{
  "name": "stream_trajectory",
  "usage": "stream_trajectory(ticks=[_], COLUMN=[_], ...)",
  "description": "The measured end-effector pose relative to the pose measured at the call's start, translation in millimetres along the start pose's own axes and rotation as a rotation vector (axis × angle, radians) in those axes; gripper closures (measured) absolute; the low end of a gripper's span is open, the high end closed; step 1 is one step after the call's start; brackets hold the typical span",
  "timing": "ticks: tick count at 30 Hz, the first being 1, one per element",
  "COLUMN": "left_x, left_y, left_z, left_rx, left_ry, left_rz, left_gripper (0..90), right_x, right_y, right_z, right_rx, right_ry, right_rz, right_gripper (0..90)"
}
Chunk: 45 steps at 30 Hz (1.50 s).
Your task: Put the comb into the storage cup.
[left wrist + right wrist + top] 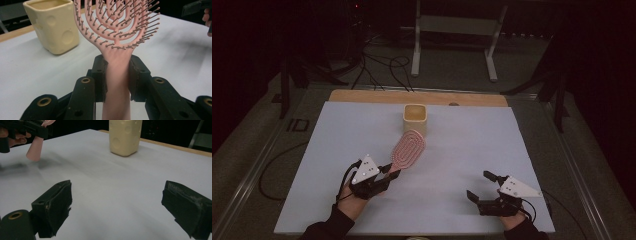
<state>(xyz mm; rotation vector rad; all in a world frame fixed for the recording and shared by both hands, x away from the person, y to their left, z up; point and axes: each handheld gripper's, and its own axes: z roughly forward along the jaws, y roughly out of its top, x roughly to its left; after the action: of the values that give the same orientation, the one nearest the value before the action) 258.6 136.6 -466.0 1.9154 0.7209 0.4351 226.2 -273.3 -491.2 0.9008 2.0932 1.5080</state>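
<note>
Pink hairbrush clamped by my left gripper fingers; I'd lift its handle above the cream cup, then lower. Right gripper fingers wide, empty.

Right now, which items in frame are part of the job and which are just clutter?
In the job:
- pink hairbrush, handle clamped in the left gripper
- cream cup, just past the brush head
- right gripper, open, holding nothing

Lying about:
- white table cover
- metal frame and loose cables on the floor behind the table

Pink hairbrush, cream dimpled cup
</note>
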Motion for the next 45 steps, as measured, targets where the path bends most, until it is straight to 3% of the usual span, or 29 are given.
stream_trajectory(ticks=[4,10,14,20,28,40,45], left_x=[-1.8,-2.9,-0.9,-0.1,0.3,0.0,0.9], left_y=[-2.0,-4.8,-5.6,-4.5,-3.7,-4.4,-4.6], left_z=[-1.7,-0.7,-2.1,-6.3,-9.0,-7.9,-8.3], left_rx=[-0.039,-0.029,-0.033,-0.047,-0.049,-0.051,-0.054], left_ry=[0.017,0.014,0.003,-0.002,0.001,-0.006,-0.006], left_rz=[0.009,0.025,0.003,-0.006,-0.009,-0.021,-0.025], left_gripper=[71.3,71.2,71.3,71.3,71.3,71.3,71.3], right_x=[-0.3,0.1,1.4,7.0,12.9,24.1,31.1], right_y=[1.0,4.6,10.7,31.0,64.1,102.9,117.5], right_z=[0.8,0.9,-1.0,-7.8,-14.6,-1.4,12.8], right_rx=[-0.001,-0.002,0.011,0.009,-0.034,-0.039,-0.057], right_ry=[-0.003,-0.011,-0.036,-0.069,-0.060,0.046,0.082], right_rz=[0.002,0.022,0.037,0.071,0.038,-0.003,0.020], right_gripper=[9.1,9.1,9.1,9.1,9.1,7.9,7.7])
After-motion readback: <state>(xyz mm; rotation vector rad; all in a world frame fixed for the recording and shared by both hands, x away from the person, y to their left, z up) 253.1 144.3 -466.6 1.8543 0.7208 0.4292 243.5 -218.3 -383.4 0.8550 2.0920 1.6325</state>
